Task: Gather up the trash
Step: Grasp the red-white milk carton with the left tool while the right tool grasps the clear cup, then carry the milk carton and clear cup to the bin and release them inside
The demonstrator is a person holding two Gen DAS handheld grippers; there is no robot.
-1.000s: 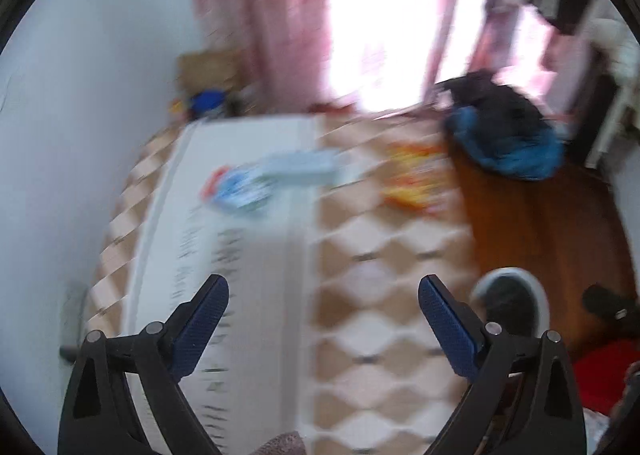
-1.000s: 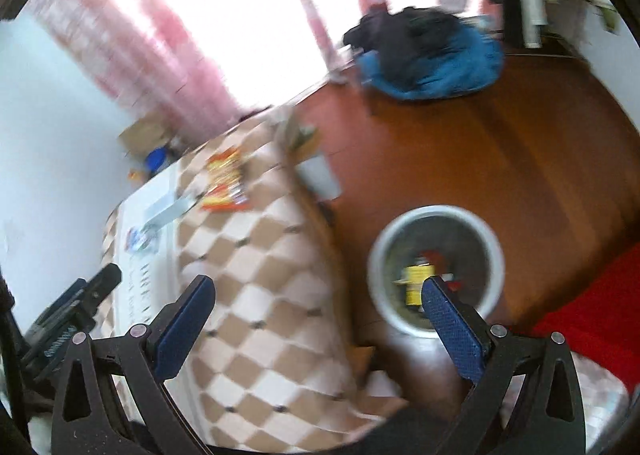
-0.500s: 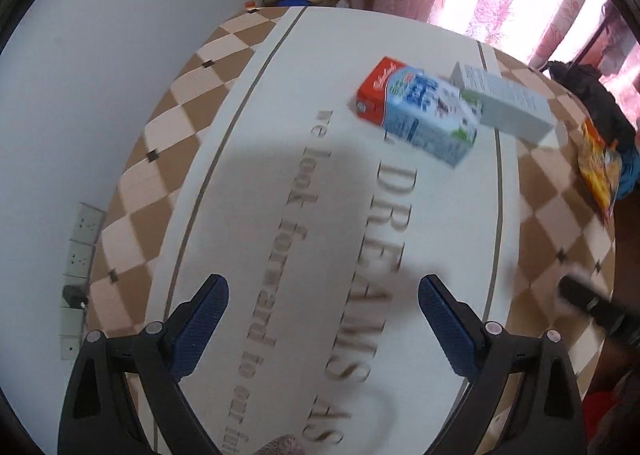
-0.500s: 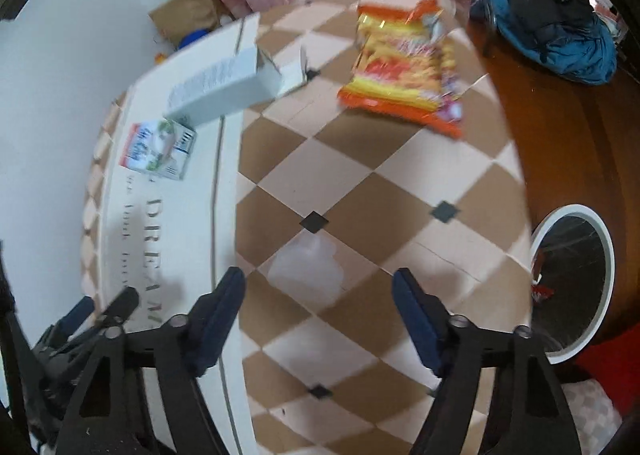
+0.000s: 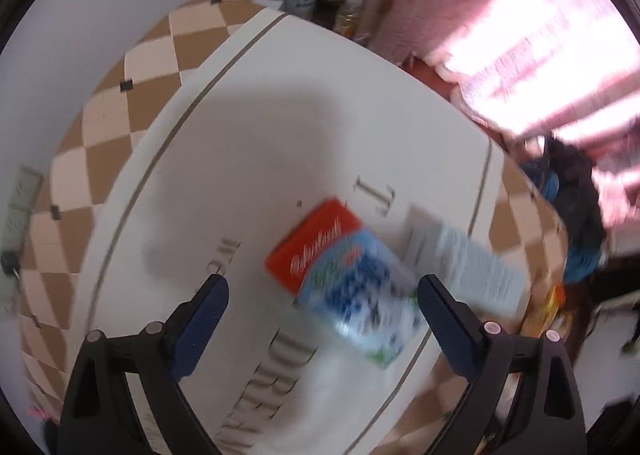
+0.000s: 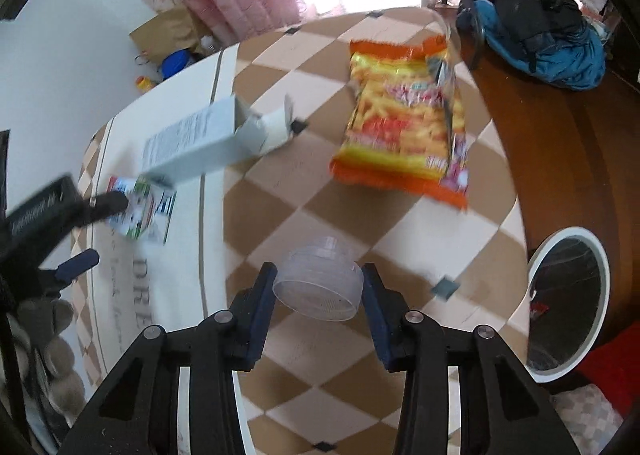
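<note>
The right gripper point(image 6: 318, 291) has its jaws closing around a clear plastic cup point(image 6: 319, 282) at lower centre, mouth tilted toward the camera. The left gripper point(image 5: 322, 297) hangs with jaws wide apart over a milk carton point(image 5: 346, 279) lying flat on the worktop point(image 5: 248, 159), its long axis running from centre to lower right.

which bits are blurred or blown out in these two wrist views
Left wrist view: the milk carton and the white box smear with motion blur, the curtained window is blown out, and a soft shadow lies across the tablecloth. Right wrist view: sharper, the clear plastic cup crisp, the snack bag slightly smeared.
</note>
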